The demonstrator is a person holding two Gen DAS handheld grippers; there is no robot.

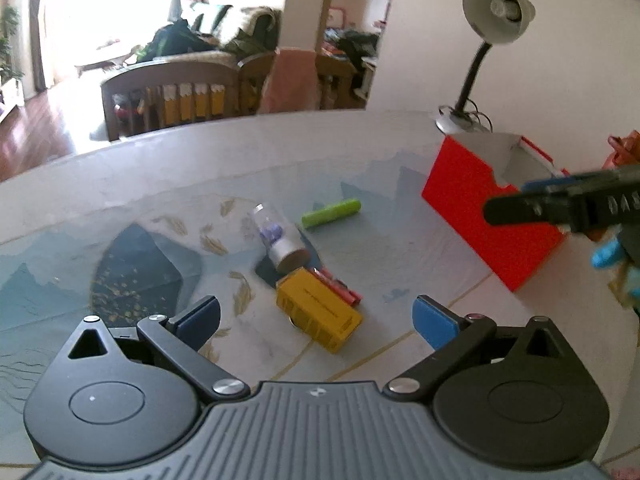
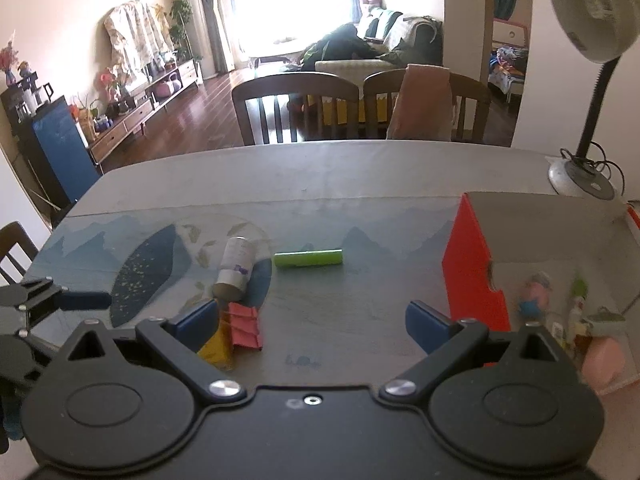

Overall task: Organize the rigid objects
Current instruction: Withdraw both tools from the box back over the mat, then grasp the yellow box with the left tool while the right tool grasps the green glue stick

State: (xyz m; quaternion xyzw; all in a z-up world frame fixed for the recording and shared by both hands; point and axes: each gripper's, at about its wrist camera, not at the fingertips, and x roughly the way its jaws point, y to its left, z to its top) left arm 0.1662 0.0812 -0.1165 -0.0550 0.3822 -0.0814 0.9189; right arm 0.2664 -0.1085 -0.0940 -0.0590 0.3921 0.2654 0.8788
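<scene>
Bare surface (image 2: pixel 360 300) between green tube (image 2: pixel 308 258) and red box (image 2: pixel 472 276). Left side crowded: vial (image 2: pixel 234 266), red clip (image 2: pixel 244 326), yellow box (image 2: pixel 216 350) touching.

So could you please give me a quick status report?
Both tools open, left, right. Yellow box, vial, green tube loose on table. Red box unobstructed.

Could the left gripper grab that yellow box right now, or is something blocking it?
Probably yes. The left gripper is open, with the yellow box lying just ahead between its fingers. Only the red clip touches the box's far side, so it shouldn't block.
</scene>
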